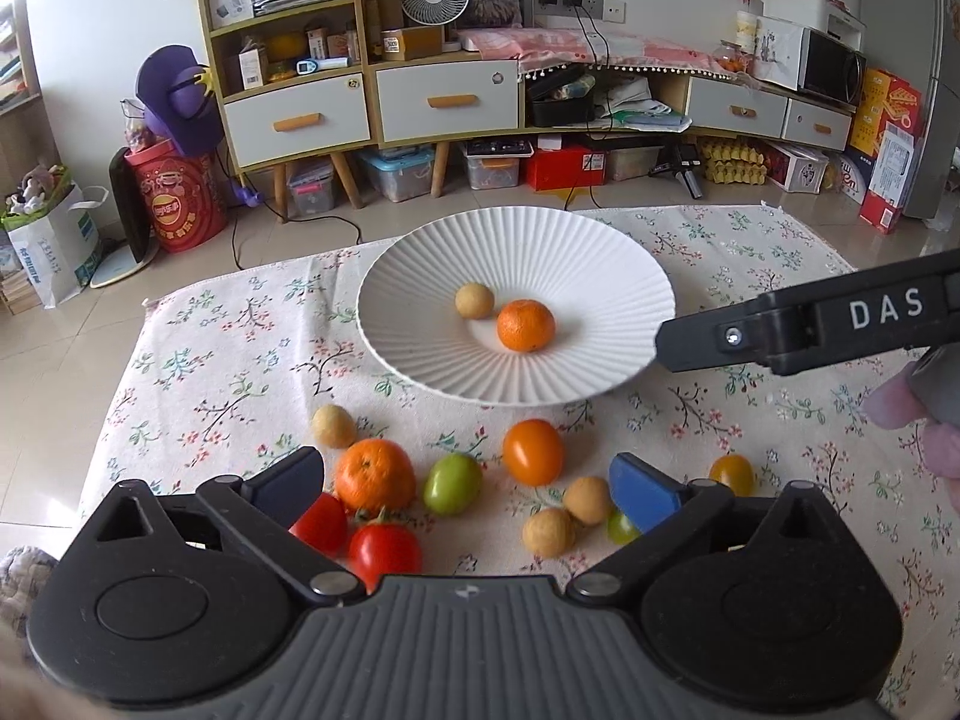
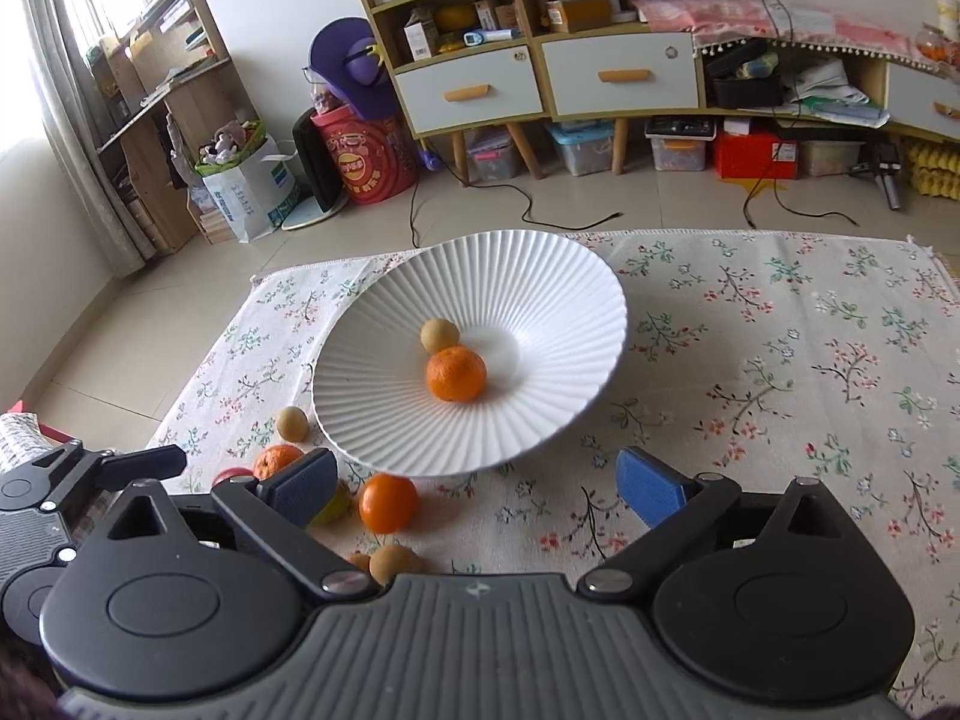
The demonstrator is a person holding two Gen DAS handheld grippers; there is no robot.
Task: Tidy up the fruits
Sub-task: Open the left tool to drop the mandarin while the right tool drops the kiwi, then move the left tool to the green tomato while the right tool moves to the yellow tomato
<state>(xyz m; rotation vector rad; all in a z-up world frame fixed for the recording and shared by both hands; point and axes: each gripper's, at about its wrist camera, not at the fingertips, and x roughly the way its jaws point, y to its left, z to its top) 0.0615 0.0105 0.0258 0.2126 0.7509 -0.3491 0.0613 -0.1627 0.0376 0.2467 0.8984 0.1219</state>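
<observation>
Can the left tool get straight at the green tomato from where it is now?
Probably yes. The left tool is open, and the green tomato lies between its fingers on the cloth, though the mandarin sits close beside it.

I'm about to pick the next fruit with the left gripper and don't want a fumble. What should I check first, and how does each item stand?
1. Left gripper open: ok, jaws wide apart, nothing between them.
2. Right gripper empty: ok, open, holding nothing.
3. Room in the white plate: ok, only one mandarin and one tan fruit inside.
4. Target free to grasp: not ok, the cloth mandarin touches the green tomato and red tomatoes.
5. Right gripper clear of the plate path: cannot tell; its finger overlaps the rim from this view.
</observation>
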